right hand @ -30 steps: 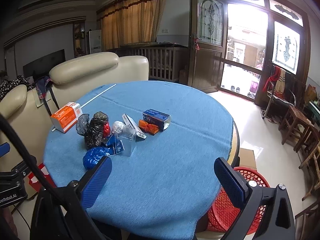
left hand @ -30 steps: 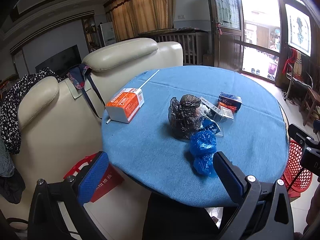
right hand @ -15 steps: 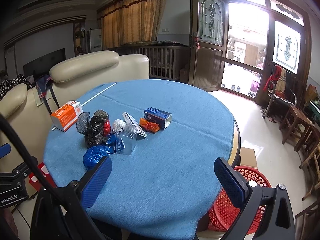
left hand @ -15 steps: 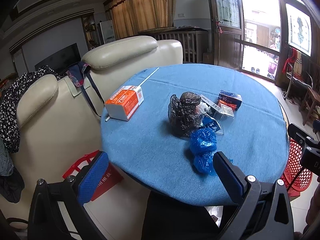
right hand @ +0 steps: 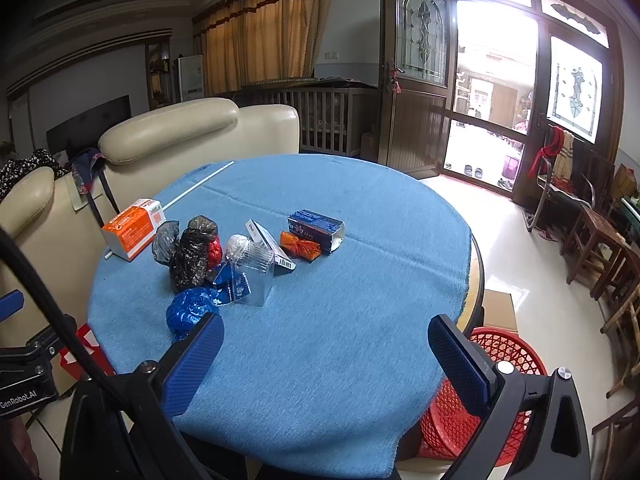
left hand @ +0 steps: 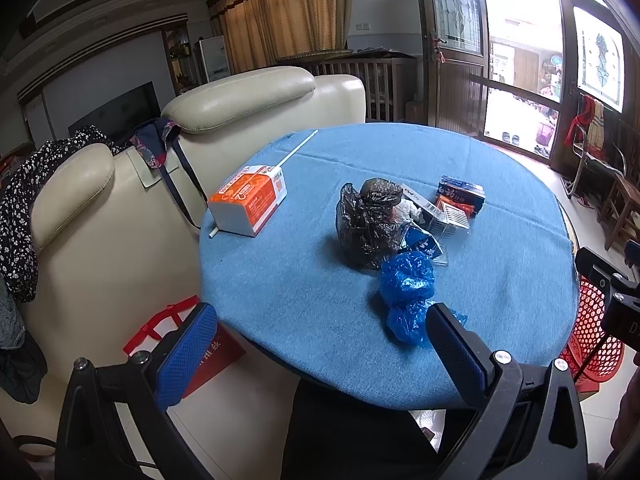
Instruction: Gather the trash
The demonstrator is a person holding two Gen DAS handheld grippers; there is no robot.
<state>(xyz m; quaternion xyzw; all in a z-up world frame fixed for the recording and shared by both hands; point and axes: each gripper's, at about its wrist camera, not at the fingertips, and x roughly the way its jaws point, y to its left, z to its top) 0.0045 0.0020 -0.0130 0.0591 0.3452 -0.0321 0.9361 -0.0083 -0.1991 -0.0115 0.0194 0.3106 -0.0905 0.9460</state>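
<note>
A: Trash cluster: a crumpled blue bag [left hand: 406, 292], a black bag [left hand: 370, 220], a clear plastic container [right hand: 256, 268], an orange wrapper [right hand: 300, 249] and a blue carton [right hand: 316, 230] lie on the round blue surface [right hand: 360, 320], grouped toward its left half, short of the centre. An orange-and-white box [left hand: 250, 204] sits apart at the left edge, over a thin white stick [left hand: 298, 150].

B: State of each tool?

A: The left hand-held gripper [left hand: 316, 340] has its jaws spread wide and empty, hovering off the near-left edge. The right hand-held gripper [right hand: 326, 354] is equally spread and empty, over the near edge.

B: Which relation governs the coming move?

A: The blue bag lies closest to the near edge. In the left wrist view it sits just ahead, beside the right-hand finger [left hand: 456, 344]; in the right wrist view it lies off to the left, past the left-hand finger [right hand: 192, 364]. The left tool therefore appears nearer. The bag's long axis runs roughly near-to-far, so jaws closing across it should suit.

B: Destination?

A: Probably the red mesh basket [right hand: 500, 360], on the floor beside the near-right edge.
</note>
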